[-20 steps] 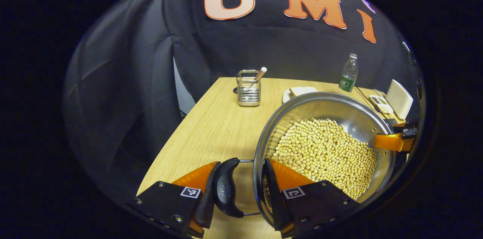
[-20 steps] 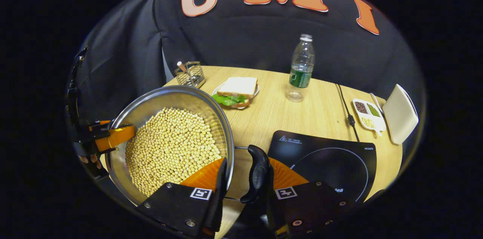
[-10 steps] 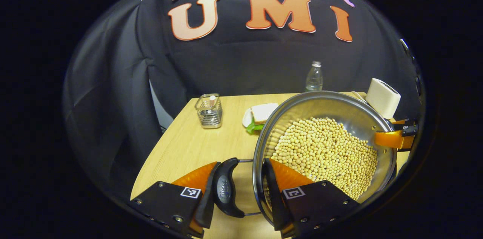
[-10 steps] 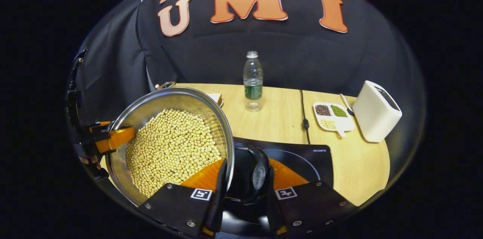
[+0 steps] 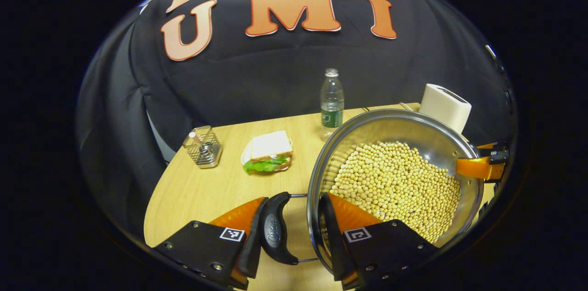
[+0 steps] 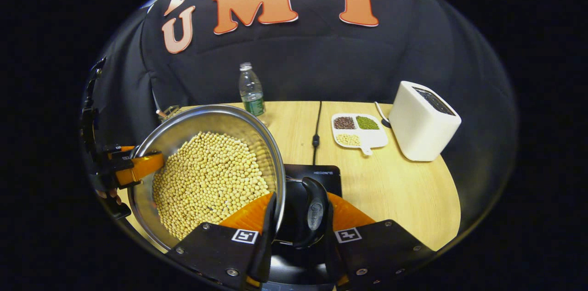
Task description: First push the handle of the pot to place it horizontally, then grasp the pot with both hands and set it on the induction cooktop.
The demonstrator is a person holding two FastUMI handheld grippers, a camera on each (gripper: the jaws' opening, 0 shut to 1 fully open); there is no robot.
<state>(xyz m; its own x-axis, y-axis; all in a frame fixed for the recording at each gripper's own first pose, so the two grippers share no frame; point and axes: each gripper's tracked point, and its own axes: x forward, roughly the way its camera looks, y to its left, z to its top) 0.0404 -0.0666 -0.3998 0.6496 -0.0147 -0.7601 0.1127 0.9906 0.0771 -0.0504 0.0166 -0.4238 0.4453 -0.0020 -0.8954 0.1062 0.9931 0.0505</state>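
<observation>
Round stainless-steel pot (image 5: 399, 176), filled with pale yellow beans (image 5: 395, 185), is held in the air between both grippers, above the light wooden table (image 5: 206, 190). In the right gripper view the black glass induction cooktop (image 6: 317, 174) lies just past and under the pot's right side, so the pot looks to be over its near part, not set down yet.

Left gripper (image 5: 294, 231): one finger sits inside the rim against the wall, the other outside the black plastic side handle (image 5: 275, 229), so the jaws clamp on handle and rim together. Right gripper (image 6: 298, 222): same hold on the opposite black handle (image 6: 312, 215), closed on handle and wall.

Handling judgement: the bean load makes it heavy, the metal is stiff and slick, and the handles hang on thin wire loops that may swivel. Best hold is what is in use: both side handles at once, kept level. Any tilt would shift the loose beans or spill them over the rim. Lower both sides evenly onto the glass, gently, since the glass could chip.

Nearby, well apart: clear plastic water bottle (image 6: 250, 89), white boxy appliance (image 6: 422, 121), white divided dish of grains (image 6: 358, 129), sandwich on a plate (image 5: 268, 151), wire mesh holder (image 5: 202, 148).
</observation>
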